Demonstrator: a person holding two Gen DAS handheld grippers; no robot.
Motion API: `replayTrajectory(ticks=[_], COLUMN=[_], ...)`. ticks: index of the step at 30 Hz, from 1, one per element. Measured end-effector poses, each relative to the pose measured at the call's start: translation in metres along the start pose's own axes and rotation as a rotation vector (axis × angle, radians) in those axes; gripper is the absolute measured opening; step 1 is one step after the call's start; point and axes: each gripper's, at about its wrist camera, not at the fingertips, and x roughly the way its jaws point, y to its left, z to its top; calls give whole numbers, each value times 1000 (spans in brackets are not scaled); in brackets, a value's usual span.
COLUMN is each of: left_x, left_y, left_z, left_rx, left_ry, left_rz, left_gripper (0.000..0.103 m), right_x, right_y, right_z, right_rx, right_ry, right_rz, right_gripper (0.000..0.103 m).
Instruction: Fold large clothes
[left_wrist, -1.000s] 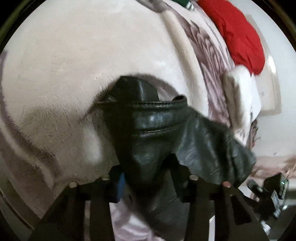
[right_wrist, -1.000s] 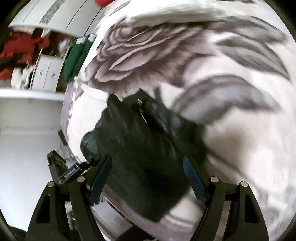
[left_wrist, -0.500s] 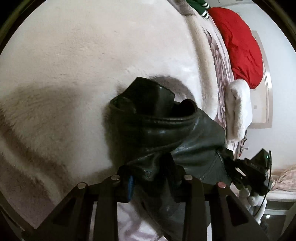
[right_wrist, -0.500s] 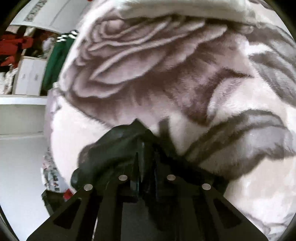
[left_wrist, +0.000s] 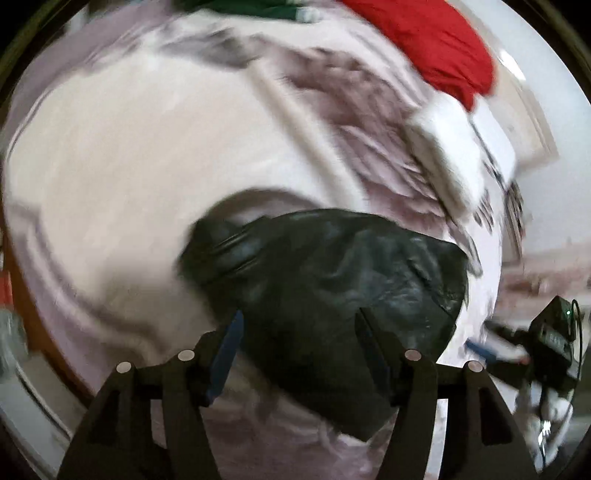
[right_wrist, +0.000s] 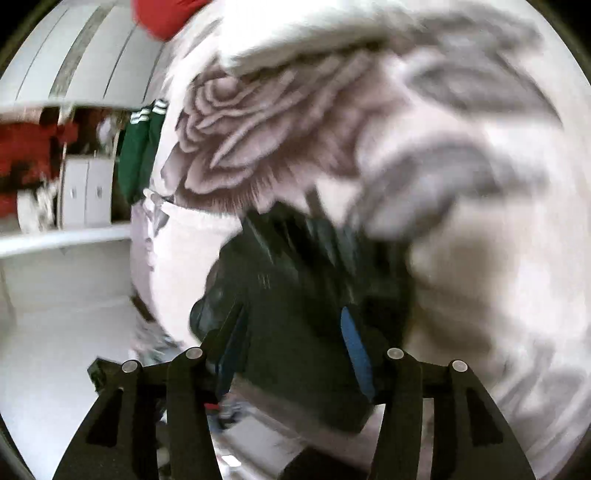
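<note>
While both views are blurred, a black leather jacket (left_wrist: 332, 280) lies bunched on a rose-patterned blanket (right_wrist: 266, 140), with the left gripper (left_wrist: 299, 332) and right gripper (right_wrist: 291, 332) spread apart above it, grasping nothing

jacket (left_wrist: 332, 288): black leather, shiny, wrinkly | blanket (left_wrist: 122, 162): soft fuzzy cloth, matt, grey rose print | red cloth (left_wrist: 436, 48), upper right: soft, matt | left gripper (left_wrist: 299, 332): fingers black matt plastic, blue pads (left_wrist: 227, 350), round silver metal bolts

rose-print blanket (right_wrist: 461, 258), black leather garment (left_wrist: 332, 288) on it
</note>
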Motion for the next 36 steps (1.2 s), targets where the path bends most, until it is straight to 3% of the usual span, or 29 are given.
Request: replayTrajectory(ticks=[1,2,3,7,8,9,11,14,18,20,21,22,24,26,27,32,36], left_x=[9,25,35,100,114,122,131,140,140,131,124,114,93,70,63,66,83], left_y=[-7,-18,-19,-17,-10,-5,3,15,20,16,14,14,18,26,32,61,68], left_z=[4,9,9,23,25,27,32,39,51,52,53,53,54,52,50,34,23], left_rx=[28,64,80,148,144,142,154,162,142,143,148,158,186,210,203,128,81], left_ry=[10,45,72,212,241,251,278,315,387,413,427,439,426,408,403,406,358], left_rz=[-1,-17,-12,50,43,35,13,-43,-99,-128,-149,-186,-227,-273,-301,-354,-393], left_gripper=[51,24,12,12,12,12,5,5,4,4,4,5,19,68,74,76,76], right_x=[11,24,35,79,89,96,110,125,126,116,109,100,77,61,55,76,115], right_y=[-5,-8,-10,-15,-17,-20,-30,-41,-27,-23,-22,-21,-19,-20,-25,-71,-107], right_z=[-11,-20,-24,-24,-20,-18,-12,-6,-7,-11,-14,-19,-32,-44,-51,-71,-70], right_rx=[22,43,59,73,77,100,152,259,252,238,238,241,248,244,252,309,349], right_ry=[26,50,69,60,63,63,61,38,35,47,43,31,-30,-78,-99,-137,-154], right_rz=[16,27,34,-109,-177,-213,-235,-239,-288,-210,-158,-90,13,43,58,174,310], right_gripper=[49,44,38,22,16,0,0,0,0,7,19,43,84,84,84,84,84])
